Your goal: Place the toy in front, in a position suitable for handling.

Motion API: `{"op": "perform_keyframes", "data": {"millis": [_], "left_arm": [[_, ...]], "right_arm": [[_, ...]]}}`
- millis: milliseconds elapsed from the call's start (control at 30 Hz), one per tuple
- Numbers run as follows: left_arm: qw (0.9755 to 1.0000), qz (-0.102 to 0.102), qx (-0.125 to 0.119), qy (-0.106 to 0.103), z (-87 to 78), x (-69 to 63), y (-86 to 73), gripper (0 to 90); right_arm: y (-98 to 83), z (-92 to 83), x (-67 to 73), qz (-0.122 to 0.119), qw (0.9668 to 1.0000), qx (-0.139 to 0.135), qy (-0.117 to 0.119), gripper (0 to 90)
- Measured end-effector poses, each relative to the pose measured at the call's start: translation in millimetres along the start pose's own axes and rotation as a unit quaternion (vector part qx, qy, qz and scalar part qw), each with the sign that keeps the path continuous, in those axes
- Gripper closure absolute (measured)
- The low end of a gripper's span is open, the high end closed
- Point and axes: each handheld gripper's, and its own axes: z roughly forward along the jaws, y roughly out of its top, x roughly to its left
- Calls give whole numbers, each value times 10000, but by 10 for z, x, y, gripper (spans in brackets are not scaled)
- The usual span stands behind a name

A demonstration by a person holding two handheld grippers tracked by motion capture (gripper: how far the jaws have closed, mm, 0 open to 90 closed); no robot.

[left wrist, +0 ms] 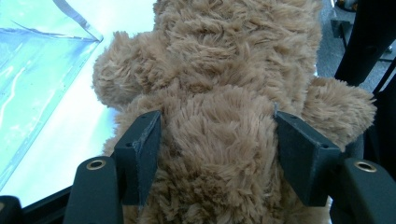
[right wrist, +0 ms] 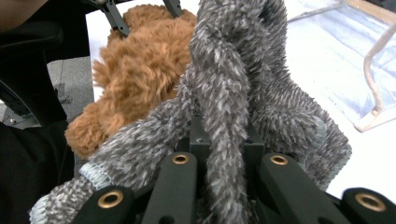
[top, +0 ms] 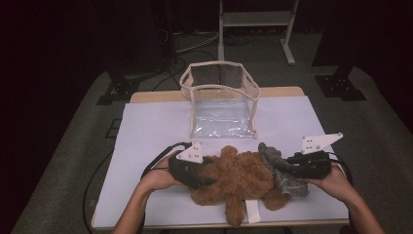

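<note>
two soft things lie together at the near edge of the table (top: 146,126), which is covered with a white sheet: a brown teddy bear (top: 238,180) and a grey fuzzy garment (top: 282,168) draped against the bear's right side. the bear sprawls flat on the sheet between the person's two hands, one limb reaching toward the table's front edge, where a small white tag (top: 253,210) lies beside it.

the left gripper (top: 195,178) comes in from the left and has its jaws around part of the bear. in the left gripper view the two black jaws stand about half apart with brown fur bulging between them, the pads (left wrist: 144,149) pressing into the plush on both sides, so this gripper holds the bear. beyond the fur in that view a clear plastic wall and the bright sheet show at the left.

the right gripper (top: 292,168) sits at the bear's right side, held in the person's right hand (top: 336,183). in the right gripper view its jaws are drawn narrow on a twisted strand of the grey garment, which rises from between them and spreads out above, with the bear just behind it.

farther back, well apart from the toys, a clear plastic bag (top: 221,100) with a cream-coloured rim stands upright and open at the middle of the table.
</note>
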Motion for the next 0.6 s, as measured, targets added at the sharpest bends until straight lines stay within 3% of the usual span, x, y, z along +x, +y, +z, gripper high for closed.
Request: {"op": "perform_keyframes", "data": {"millis": [167, 333, 433, 600], "left_arm": [[10000, -22, -33, -58, 67, 21, 23, 335], [10000, -11, 16, -47, 64, 19, 29, 336], [9999, -64, -66, -61, 48, 21, -9, 337], [9999, -58, -100, -76, 39, 14, -31, 337]], "right_arm": [[134, -18, -3, -134, 9999, -61, -84, 803], [327, 69, 36, -401, 9991, -116, 15, 803], [240, 81, 8, -232, 9995, -190, 81, 803], [-82, 25, -45, 184, 9989, -423, 109, 803]]}}
